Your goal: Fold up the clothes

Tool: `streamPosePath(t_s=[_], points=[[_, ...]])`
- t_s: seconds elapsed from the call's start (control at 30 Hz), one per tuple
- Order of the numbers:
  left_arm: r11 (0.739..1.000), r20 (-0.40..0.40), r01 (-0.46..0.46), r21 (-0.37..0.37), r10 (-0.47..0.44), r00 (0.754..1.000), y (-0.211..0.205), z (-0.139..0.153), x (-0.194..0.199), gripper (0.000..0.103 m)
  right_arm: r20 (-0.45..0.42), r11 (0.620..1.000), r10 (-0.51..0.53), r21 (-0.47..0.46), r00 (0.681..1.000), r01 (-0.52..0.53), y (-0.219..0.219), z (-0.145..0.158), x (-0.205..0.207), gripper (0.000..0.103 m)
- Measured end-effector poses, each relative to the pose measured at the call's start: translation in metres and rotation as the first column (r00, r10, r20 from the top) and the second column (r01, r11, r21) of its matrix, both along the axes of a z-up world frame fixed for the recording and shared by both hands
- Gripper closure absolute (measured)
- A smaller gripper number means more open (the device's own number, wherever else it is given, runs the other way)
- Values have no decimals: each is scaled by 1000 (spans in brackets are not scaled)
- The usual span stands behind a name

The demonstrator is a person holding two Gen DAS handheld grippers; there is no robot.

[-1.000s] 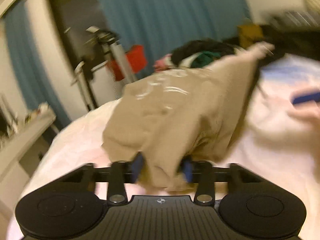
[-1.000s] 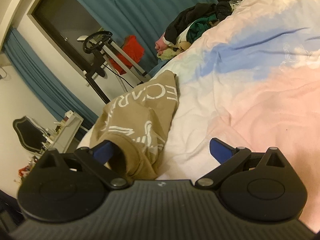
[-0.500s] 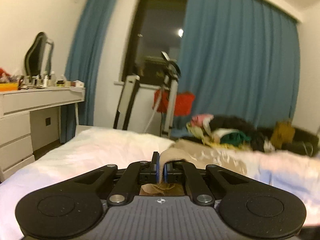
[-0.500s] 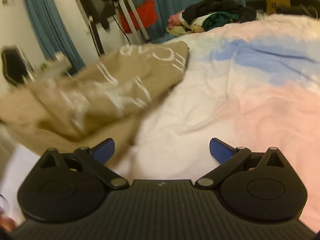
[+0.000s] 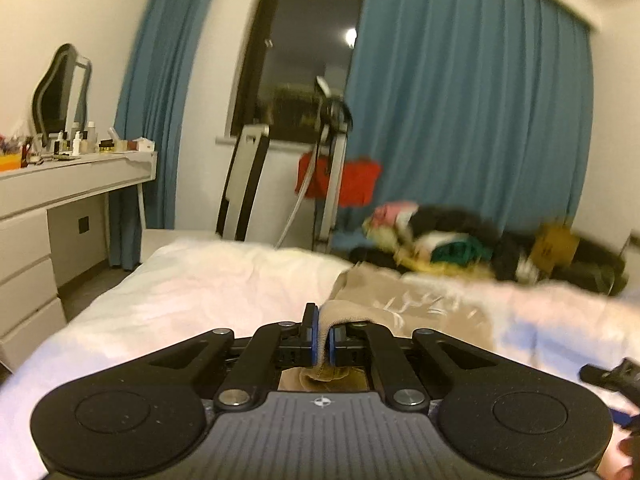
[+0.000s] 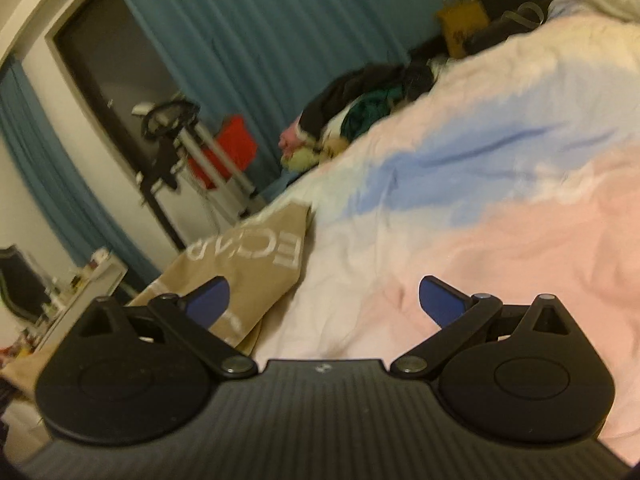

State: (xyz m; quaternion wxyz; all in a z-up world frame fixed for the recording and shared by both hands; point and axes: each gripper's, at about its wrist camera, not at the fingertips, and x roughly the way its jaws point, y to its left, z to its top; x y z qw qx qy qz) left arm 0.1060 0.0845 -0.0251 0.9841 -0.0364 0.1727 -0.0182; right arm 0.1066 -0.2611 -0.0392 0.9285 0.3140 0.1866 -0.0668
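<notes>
Warm, dim indoor light. A lamp glares in the dark window (image 5: 304, 64). The clothes pile (image 5: 440, 240) and curtains (image 6: 280, 40) smear with motion blur, and fisheye distortion bends the edges.

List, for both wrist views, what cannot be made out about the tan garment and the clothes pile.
- Tan garment: left view, near part hidden behind the left gripper, shut on its edge; print blurred.
- Tan garment, right view: lettering partly hidden by the open right gripper.
- Clothes pile: motion blur, single items unreadable.
- Dresser bottles: too small.
</notes>
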Motion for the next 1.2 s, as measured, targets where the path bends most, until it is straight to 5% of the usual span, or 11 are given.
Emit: streamPosePath(t_s=[0.17, 0.3, 0.4, 0.57, 0.63, 0.73, 0.87, 1.03, 1.13, 1.2], points=[[997, -185, -23, 78, 37, 982, 10, -40, 48, 82, -44, 990, 134, -38, 990, -135, 23, -8, 14, 0], [998, -316, -69, 1, 66, 946, 34, -60, 67, 68, -71, 952, 290, -81, 955, -295, 56, -11, 22, 0], [997, -342, -77, -3, 72, 937, 44, -58, 70, 56, -110, 881, 421, -188, 900, -435, 87, -10, 25, 0], [998, -349, -65, 24, 70, 935, 51, -47, 55, 36, -183, 710, 528, -441, 829, -550, 143, -12, 22, 0], [998, -356, -59, 27, 65, 932, 54, -43, 48, 30, -213, 697, 506, -470, 836, -542, 151, -16, 27, 0], [998, -367, -50, 39, 61, 928, 57, -39, 39, 23, -180, 754, 451, -446, 874, -482, 140, -16, 35, 0], [996, -371, -35, 86, 64, 926, 51, -37, 32, 23, -14, 879, 417, -246, 909, -408, 101, -3, 34, 0], [979, -274, 141, 148, -96, 957, 13, -30, 15, 21, 29, 929, 368, -51, 929, -367, 75, -5, 49, 0], [938, -242, 264, 222, -209, 947, -20, -35, 8, 18, -8, 939, 343, 14, 939, -343, 69, -13, 57, 0], [879, -266, 345, 329, -265, 927, -48, -49, 5, 18, -28, 943, 331, 51, 943, -330, 66, -19, 60, 0]])
